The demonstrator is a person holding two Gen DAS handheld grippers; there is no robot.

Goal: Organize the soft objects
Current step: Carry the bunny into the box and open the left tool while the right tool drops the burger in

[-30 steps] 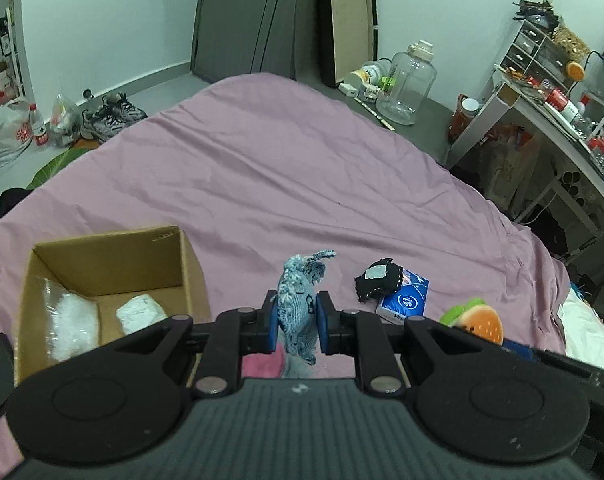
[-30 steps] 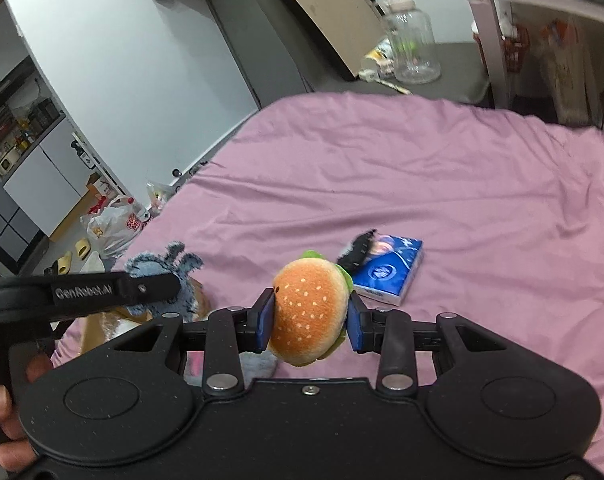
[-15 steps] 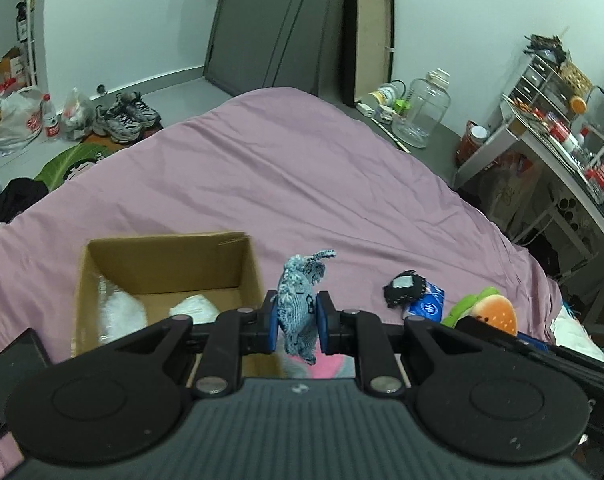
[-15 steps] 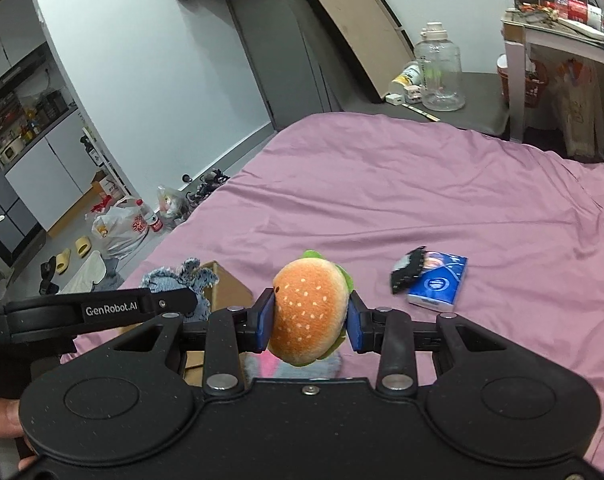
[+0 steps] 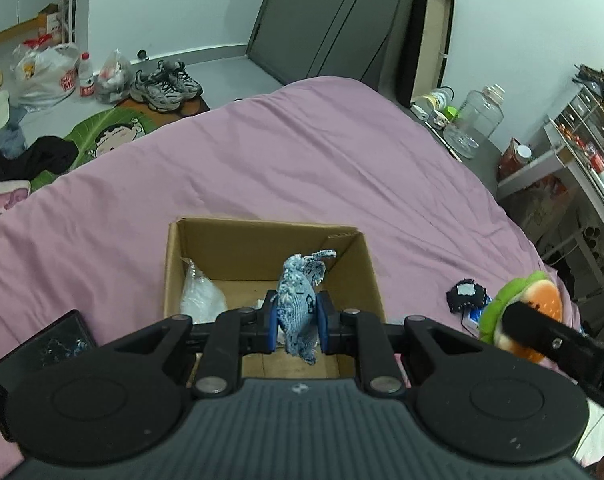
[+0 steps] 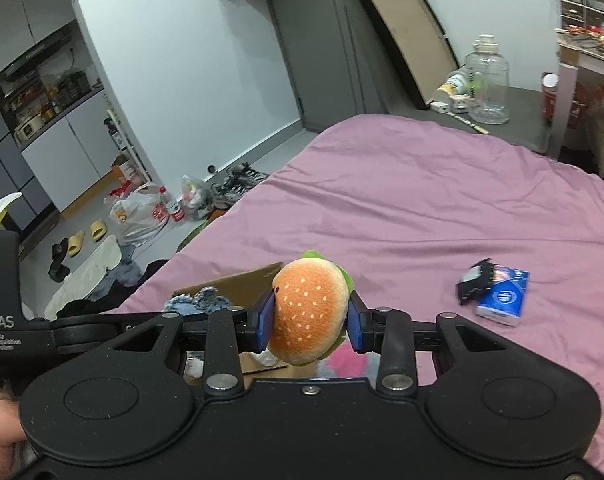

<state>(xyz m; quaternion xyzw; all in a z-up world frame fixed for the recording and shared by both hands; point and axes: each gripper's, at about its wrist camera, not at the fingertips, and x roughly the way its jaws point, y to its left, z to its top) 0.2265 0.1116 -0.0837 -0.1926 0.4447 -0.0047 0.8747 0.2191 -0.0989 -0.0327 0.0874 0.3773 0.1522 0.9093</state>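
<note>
Left gripper (image 5: 296, 322) clamped on blue-grey knitted plush (image 5: 300, 304), held above open cardboard box (image 5: 174, 264) sitting on pink bed sheet (image 5: 302, 168). Inside box: clear plastic bag (image 5: 200, 294) along left wall, something white partly hidden behind finger pad. Right gripper (image 6: 309, 322) clamped on burger plush (image 6: 310, 312), bun side facing camera, green lettuce edge at top; hovering just right of box, over box's near right corner in right wrist view. On sheet right of box: blue tissue pack (image 6: 502, 296) with black fabric piece (image 6: 472, 280) lying against its left end. Dark flat item (image 5: 58, 344) at sheet's left edge near left gripper, type unclear. Shoes (image 5: 166, 84) and plastic bags (image 5: 46, 72) on floor past bed.
</note>
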